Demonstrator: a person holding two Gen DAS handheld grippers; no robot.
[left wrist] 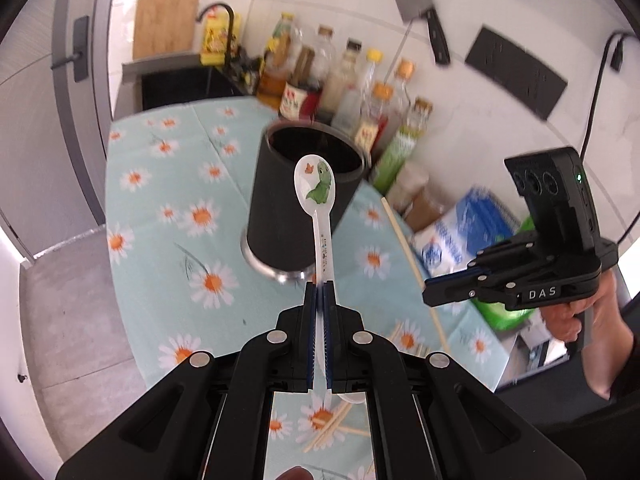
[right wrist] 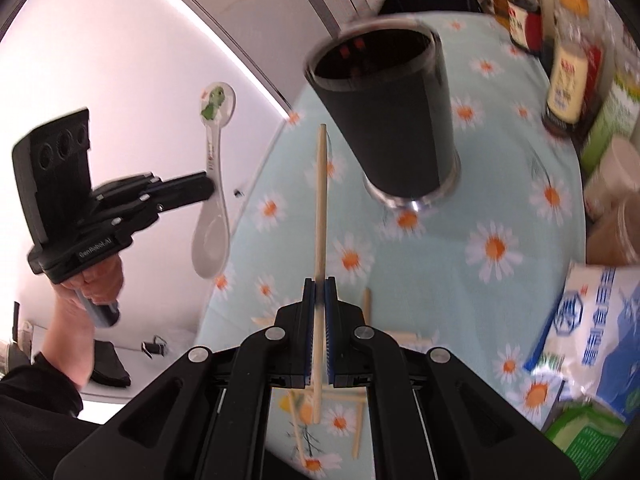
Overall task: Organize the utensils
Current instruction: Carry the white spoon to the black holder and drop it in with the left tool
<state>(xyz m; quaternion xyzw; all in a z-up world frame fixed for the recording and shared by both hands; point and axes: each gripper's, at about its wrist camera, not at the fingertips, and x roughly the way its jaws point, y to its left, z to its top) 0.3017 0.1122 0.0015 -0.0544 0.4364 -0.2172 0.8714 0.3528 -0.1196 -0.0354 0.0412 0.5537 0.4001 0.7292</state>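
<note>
The left gripper [left wrist: 320, 286] is clamping a white spoon [left wrist: 316, 188]; the right gripper [right wrist: 319, 282] is pinching a chopstick [right wrist: 321, 200]. The holder [right wrist: 384, 112] is standing at twelve o'clock (interior too dark to read).

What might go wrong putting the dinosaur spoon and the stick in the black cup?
The left gripper pinches the spoon only low on its handle, so it might slip. The right gripper holds one long chopstick; its tip could miss the black cup or tip it over.
</note>
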